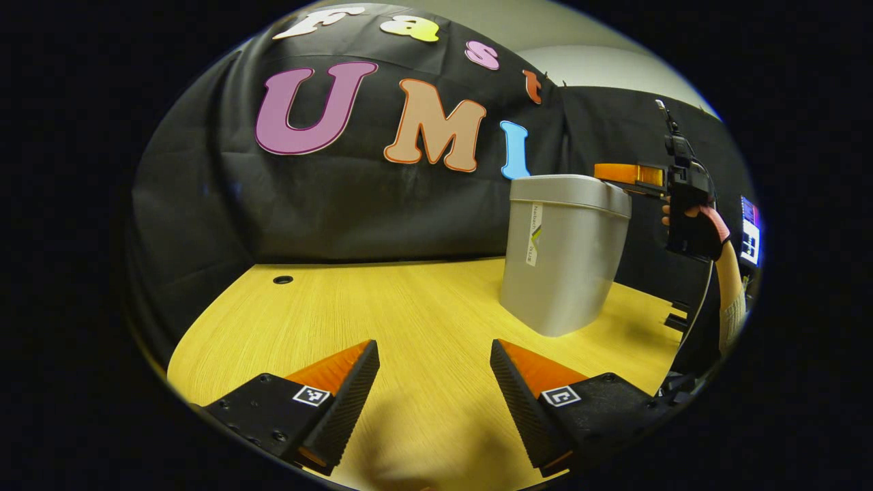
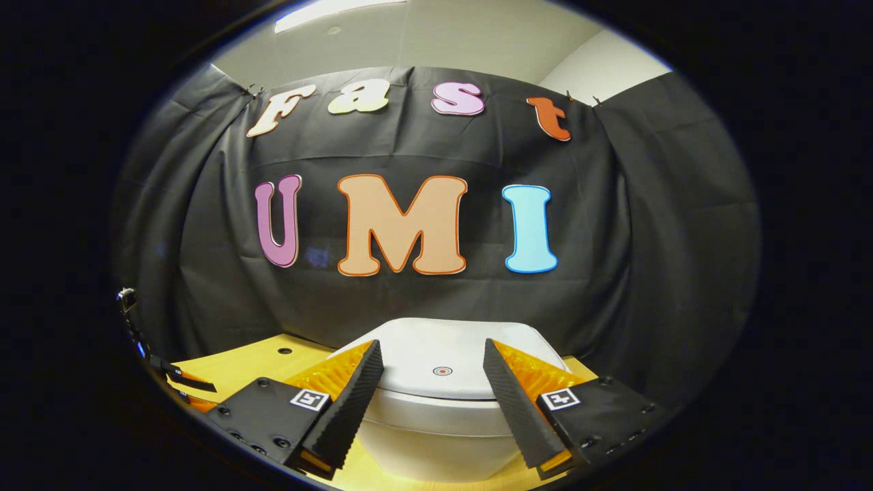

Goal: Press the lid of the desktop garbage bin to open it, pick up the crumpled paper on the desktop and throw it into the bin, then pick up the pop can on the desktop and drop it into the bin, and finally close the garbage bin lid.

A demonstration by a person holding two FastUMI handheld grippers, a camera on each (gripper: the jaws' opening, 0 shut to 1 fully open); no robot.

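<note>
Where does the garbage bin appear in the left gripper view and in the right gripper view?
Left gripper view: the garbage bin stands right of centre on the wooden table, lid shut, beyond the open left gripper.
Right gripper view: the bin is at bottom centre, seen from above, its lid between the fingers of the open right gripper.
Shared landmark: the round hole in the table.
</note>
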